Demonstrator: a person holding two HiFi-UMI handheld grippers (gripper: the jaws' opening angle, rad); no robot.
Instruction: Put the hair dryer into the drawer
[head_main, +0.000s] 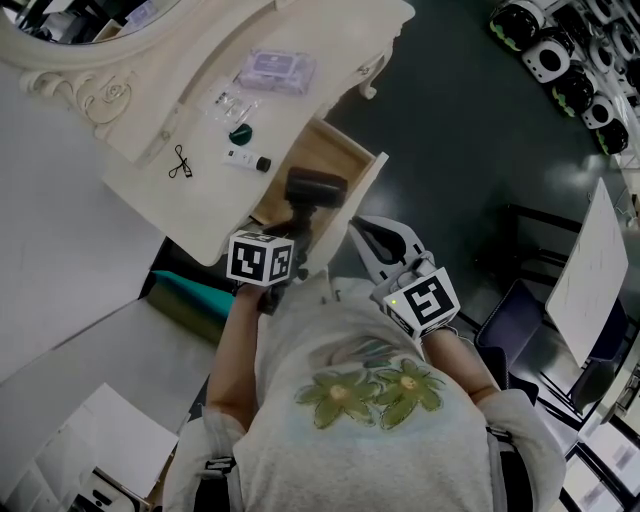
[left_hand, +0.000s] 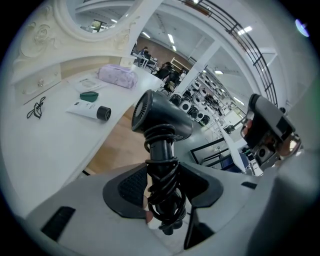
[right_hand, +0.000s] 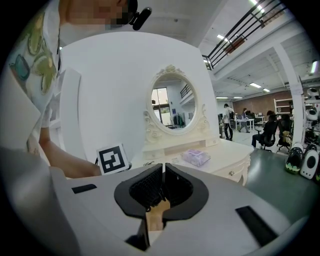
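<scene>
Black plastic hair dryer (head_main: 316, 190), its cord wound round the handle, is pinched by that handle in your left gripper (head_main: 298, 232), with the jaws bearing on the coiled cord from both sides. The barrel hangs over the near end of the open light-wood drawer (head_main: 325, 150) of the cream dressing table (head_main: 190, 215), and as far as the views show it is not yet resting inside. Your right gripper (head_main: 364, 230) has its jaws pressed together on nothing and sits just right of the drawer front, close to your body. To do this step well, carry the dryer further in over the bare wood before you lower it, so the barrel clears the front panel and the table edge above. The drawer looks shallow, so tip the dryer to lie on its side instead of standing it on end. Keep your wrist away from the white tube with a black cap (head_main: 247, 160), which lies near the table edge beside the drawer. Spread the jaws only once the barrel rests on the wood. Then draw straight back along the handle, because the cord loops look likely to catch on a pad. Keep the right gripper free to push the drawer front.
</scene>
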